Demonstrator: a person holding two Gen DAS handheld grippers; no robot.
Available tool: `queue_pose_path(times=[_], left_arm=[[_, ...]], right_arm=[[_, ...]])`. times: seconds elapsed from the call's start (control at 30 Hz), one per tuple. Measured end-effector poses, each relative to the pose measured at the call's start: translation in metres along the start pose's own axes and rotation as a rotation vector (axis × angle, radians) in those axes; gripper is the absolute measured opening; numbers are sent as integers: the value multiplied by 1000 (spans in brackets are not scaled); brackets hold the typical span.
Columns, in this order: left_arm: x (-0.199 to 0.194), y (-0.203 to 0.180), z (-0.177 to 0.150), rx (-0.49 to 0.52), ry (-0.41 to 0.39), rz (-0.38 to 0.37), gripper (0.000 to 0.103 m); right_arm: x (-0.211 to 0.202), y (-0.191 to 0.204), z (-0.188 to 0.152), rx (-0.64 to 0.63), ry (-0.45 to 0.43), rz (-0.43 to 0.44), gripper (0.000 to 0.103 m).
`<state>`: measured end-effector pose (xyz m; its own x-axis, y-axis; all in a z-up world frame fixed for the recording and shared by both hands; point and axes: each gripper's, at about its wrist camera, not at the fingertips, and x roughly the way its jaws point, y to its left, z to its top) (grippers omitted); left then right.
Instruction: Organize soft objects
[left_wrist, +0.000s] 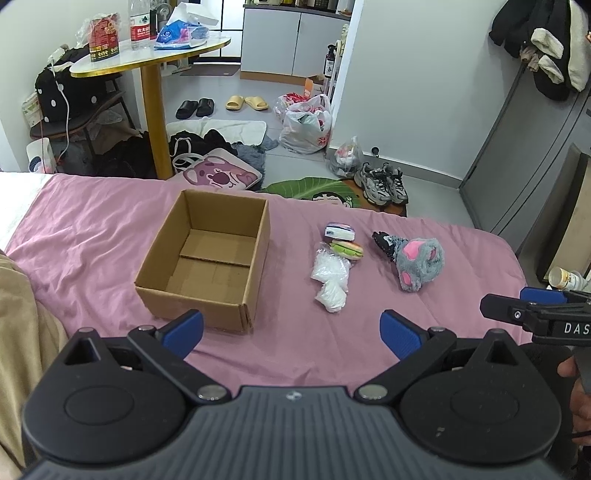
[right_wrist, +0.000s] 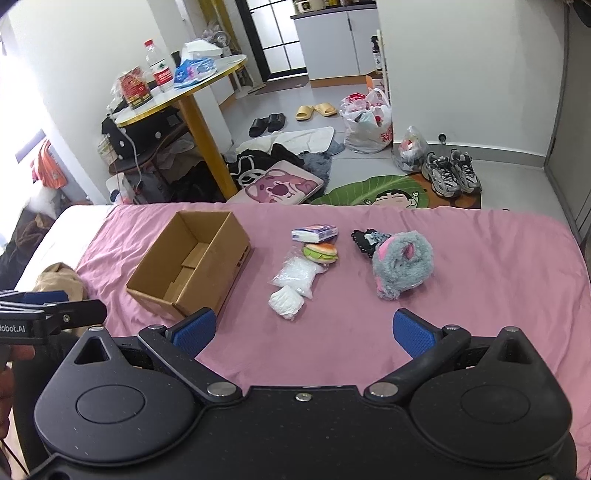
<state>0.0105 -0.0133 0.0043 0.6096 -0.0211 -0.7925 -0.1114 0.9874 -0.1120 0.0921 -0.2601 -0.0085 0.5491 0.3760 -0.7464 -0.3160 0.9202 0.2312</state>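
An empty cardboard box (left_wrist: 207, 258) (right_wrist: 192, 262) sits on the pink bedsheet (left_wrist: 295, 350) (right_wrist: 480, 295). To its right lie a tissue pack (left_wrist: 340, 231) (right_wrist: 314, 232), a squishy burger toy (left_wrist: 346, 250) (right_wrist: 320, 253), a clear bag of white stuffing (left_wrist: 330, 278) (right_wrist: 291, 282) and a grey and pink plush paw (left_wrist: 417, 264) (right_wrist: 400, 264). My left gripper (left_wrist: 291, 332) is open and holds nothing, near the box's front corner. My right gripper (right_wrist: 303, 330) is also open and holds nothing, in front of the soft things.
Beyond the bed's far edge the floor holds a pink cushion (left_wrist: 218, 175), a green leaf mat (right_wrist: 373, 190), sneakers (left_wrist: 384, 182) and plastic bags (left_wrist: 306, 125). A round yellow-legged table (left_wrist: 147, 59) stands at the back left. A beige cloth (right_wrist: 59, 278) lies left of the box.
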Motion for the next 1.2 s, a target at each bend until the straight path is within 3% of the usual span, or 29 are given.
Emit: queue_pose_path(times=[0.43, 0.7, 0.97, 1.2], left_arm=[[35, -26, 19, -1, 13, -15, 100], [59, -45, 30, 5, 23, -32, 99], [85, -70, 37, 19, 45, -64, 86], [113, -95, 42, 34, 67, -93, 73]], right_arm=[[24, -44, 7, 80, -15, 8, 102], [38, -73, 9, 127, -13, 16, 96], [53, -103, 7, 195, -2, 27, 82], [71, -130, 4, 274, 14, 45, 60]])
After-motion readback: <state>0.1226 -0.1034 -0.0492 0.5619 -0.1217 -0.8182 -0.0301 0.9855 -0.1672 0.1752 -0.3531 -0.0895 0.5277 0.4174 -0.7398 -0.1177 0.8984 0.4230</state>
